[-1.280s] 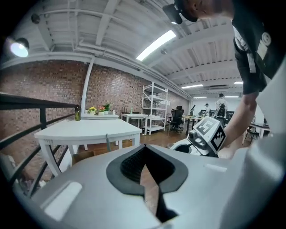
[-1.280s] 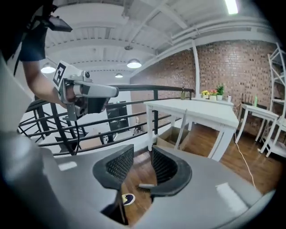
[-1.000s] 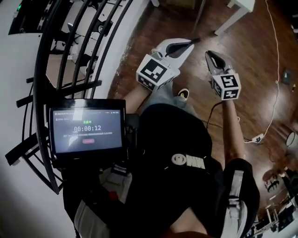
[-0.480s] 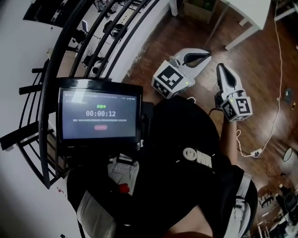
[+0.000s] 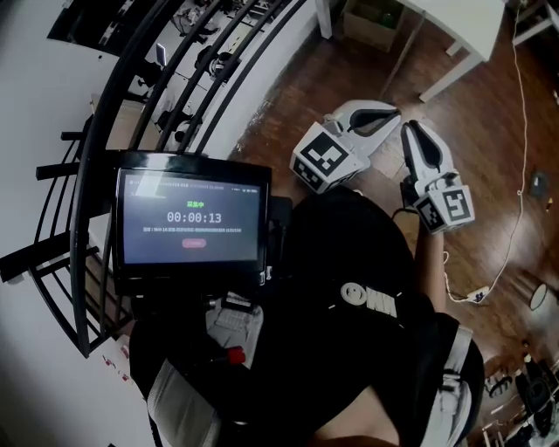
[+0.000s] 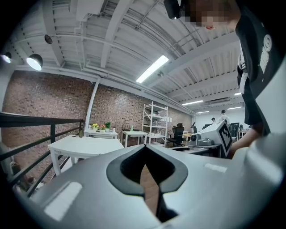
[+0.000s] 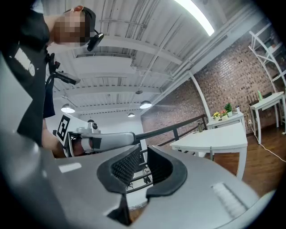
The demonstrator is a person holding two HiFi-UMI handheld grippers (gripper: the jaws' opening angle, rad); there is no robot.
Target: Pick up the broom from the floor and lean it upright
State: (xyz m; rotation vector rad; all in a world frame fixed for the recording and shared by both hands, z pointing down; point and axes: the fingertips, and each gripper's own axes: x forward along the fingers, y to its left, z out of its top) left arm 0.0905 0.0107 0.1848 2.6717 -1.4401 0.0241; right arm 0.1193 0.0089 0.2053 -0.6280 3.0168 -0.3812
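- Broom: no brush head shows in any view. A thin dark pole [image 5: 403, 58] slants up from the floor [image 5: 489, 157] to the near edge of the white table [image 5: 463, 19]. It may be the broom's handle, already leaning upright, or a table fitting; the head view cannot settle it.
- Handling, as a judgement: a broom is light, long and stiff, with its weight at the brush end. The smooth round handle could turn or slide between the pads. A hold on the handle closer to the brush than to the tip would probably swing least.
- Black railing [image 5: 96, 131]: it curves along the far left, with a drop to a lower level behind it, so a long handle has no room on that side.
- Screen [image 5: 192, 218]: it hangs at the person's chest and blocks the view of the floor below it.
- Left gripper [image 5: 384, 113]: it is held out toward the table's near edge. Its jaws meet at the tips and nothing is between them.
- Right gripper [image 5: 410, 131]: it is just beside the left gripper. Its jaws stand a narrow slit apart and only the railing shows through the gap.
- Open floor: bare boards run from the table's near corner to the right, which is the best room for swinging a long handle.
- White cable [image 5: 522, 166]: it trails down the right side and could snag bristles or feet.
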